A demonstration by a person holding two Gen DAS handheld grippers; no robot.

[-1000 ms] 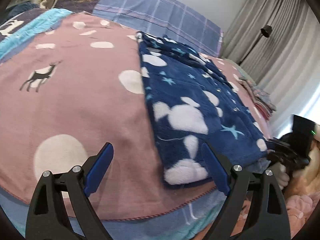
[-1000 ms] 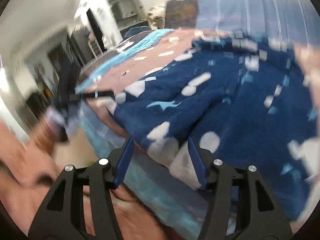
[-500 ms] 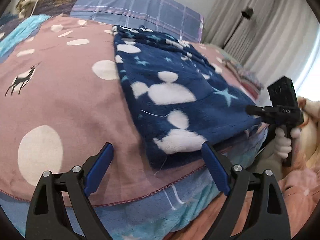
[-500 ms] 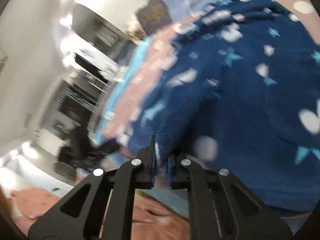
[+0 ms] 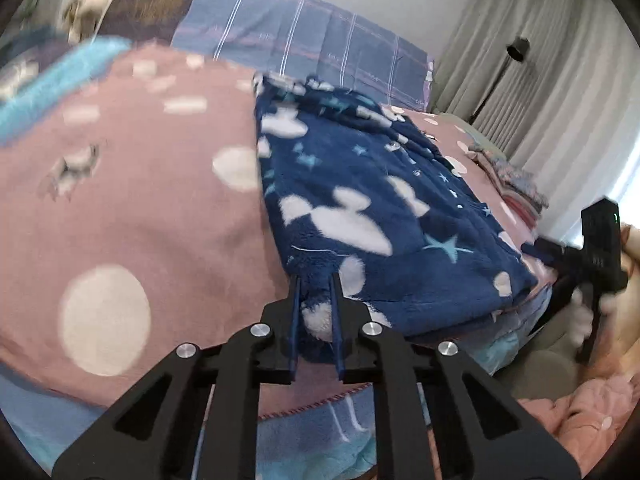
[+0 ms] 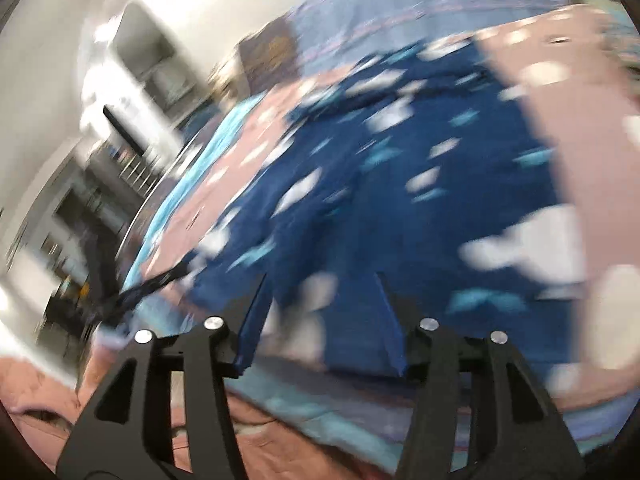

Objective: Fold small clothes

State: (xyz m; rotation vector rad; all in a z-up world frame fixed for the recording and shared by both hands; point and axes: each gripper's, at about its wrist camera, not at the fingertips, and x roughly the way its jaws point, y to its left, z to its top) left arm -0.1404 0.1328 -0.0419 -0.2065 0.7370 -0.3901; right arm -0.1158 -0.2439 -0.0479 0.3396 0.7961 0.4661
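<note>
Spread flat on a dusty-pink fleece blanket with white dots (image 5: 132, 216) covering the bed: a navy-blue fleece garment printed with white blobs and pale-blue stars (image 5: 360, 200), its near edge at the bed's front edge. Left hand-held gripper (image 5: 316, 292) pressed together on the garment's near left corner, a tuft of blue and white fleece bunched between the blue pads. Right hand-held gripper (image 6: 322, 284) spread wide, blue fingers (image 6: 256, 320) hanging over the garment's near right edge, nothing pinched; heavy blur in the right wrist view, so contact with the cloth impossible to judge. Behind the garment, a blue plaid pillow (image 5: 304, 44); at far right, grey curtains (image 5: 560, 92).
</note>
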